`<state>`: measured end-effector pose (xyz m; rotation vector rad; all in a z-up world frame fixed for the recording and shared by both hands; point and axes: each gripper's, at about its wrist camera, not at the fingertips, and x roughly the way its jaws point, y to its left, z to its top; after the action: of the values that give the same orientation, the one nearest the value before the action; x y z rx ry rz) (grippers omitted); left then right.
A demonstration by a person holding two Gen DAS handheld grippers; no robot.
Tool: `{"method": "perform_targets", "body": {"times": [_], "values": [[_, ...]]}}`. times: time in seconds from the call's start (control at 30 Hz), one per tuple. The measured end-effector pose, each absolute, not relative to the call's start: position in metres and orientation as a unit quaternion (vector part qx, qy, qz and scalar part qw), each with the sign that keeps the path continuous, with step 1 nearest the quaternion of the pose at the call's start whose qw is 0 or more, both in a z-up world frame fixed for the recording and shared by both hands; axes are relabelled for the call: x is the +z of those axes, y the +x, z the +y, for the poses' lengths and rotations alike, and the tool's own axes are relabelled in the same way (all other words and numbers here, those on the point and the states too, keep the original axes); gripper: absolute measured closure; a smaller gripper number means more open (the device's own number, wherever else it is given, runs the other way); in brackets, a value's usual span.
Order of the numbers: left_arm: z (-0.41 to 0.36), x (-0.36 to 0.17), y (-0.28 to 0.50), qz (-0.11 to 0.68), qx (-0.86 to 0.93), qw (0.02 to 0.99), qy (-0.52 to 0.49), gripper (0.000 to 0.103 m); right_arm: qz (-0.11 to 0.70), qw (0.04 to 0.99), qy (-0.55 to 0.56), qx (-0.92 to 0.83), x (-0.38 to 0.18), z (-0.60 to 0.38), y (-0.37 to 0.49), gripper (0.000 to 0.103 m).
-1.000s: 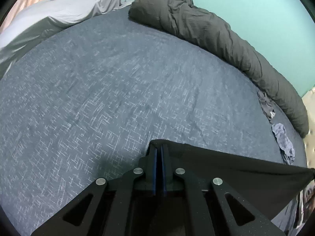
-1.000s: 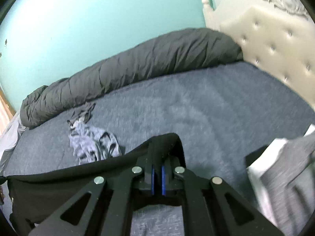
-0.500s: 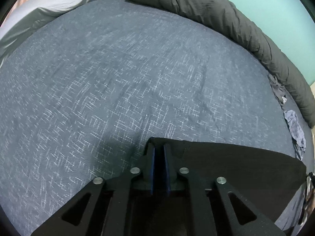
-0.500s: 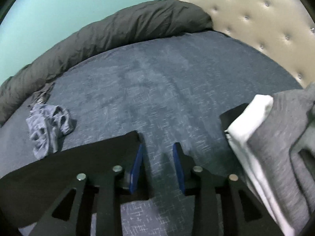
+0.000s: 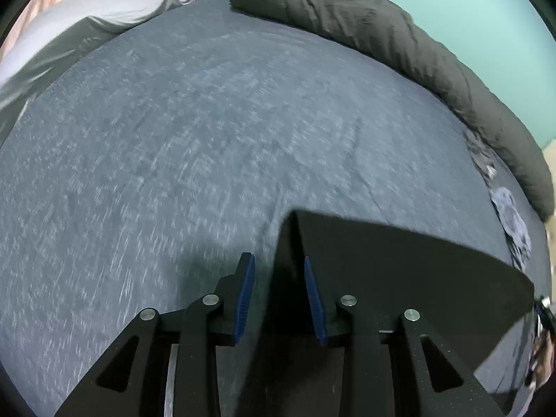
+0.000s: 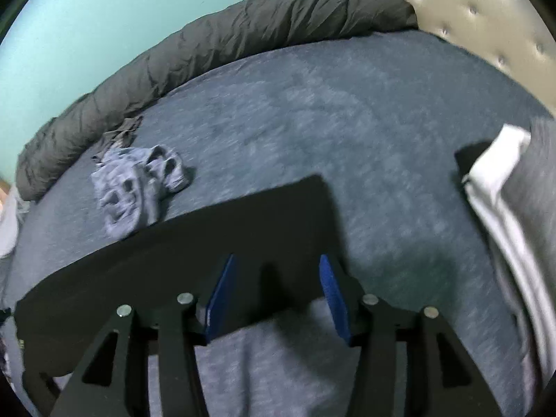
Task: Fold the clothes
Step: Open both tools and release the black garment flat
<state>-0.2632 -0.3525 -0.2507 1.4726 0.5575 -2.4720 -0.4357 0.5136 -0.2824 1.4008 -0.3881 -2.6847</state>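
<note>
A black garment (image 5: pixel 399 271) lies spread flat on the blue bed sheet (image 5: pixel 173 139). Its left corner sits just ahead of my left gripper (image 5: pixel 277 259), whose jaws are opening; the cloth's edge runs between the blue pads (image 5: pixel 245 295), which do not press on it. In the right wrist view the black garment (image 6: pixel 208 236) stretches away to the left. Its right corner lies under my right gripper (image 6: pixel 278 257), whose jaws are also opening, with cloth between the pads but not pinched.
A crumpled grey-blue garment (image 6: pixel 135 187) lies beyond the black one, also seen at the right as the grey-blue garment (image 5: pixel 510 215). A rolled dark duvet (image 6: pixel 243 41) lines the teal wall. Folded white and grey clothes (image 6: pixel 504 187) are stacked at right, by the tufted headboard (image 6: pixel 486 10).
Both grippers were shut on the black garment's corners and have opened, the right one first. The right gripper came down toward the bed. The garment now rests flat on the sheet.
</note>
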Motion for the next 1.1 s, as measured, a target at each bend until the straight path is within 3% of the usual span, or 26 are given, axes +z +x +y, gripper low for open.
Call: {"method": "perform_targets", "body": {"times": [0.07,0.47,0.67,1.03,1.1], "values": [[-0.347,-0.248,-0.250,0.188,-0.836,0.095,0.506,0.059,-0.133,0.059,0.464,-0.874,-0.279,0.508,-0.423,0.049],[-0.326,-0.242,-0.129,0.234,-0.827,0.078,0.505,0.058,-0.165,0.134,0.471,-0.856,-0.255,0.506,-0.300,0.039],[-0.314,-0.262,-0.080,0.266,-0.813,0.066,0.514,0.049,-0.150,0.127,0.493,-0.847,-0.260,0.529,-0.235,0.037],[-0.295,-0.281,-0.021,0.301,-0.800,0.050,0.517,0.042,-0.172,0.093,0.515,-0.835,-0.274,0.575,-0.149,0.032],[-0.292,-0.284,-0.016,0.312,-0.797,0.046,0.515,0.034,-0.176,0.090,0.515,-0.834,-0.276,0.581,-0.139,0.032]]}}
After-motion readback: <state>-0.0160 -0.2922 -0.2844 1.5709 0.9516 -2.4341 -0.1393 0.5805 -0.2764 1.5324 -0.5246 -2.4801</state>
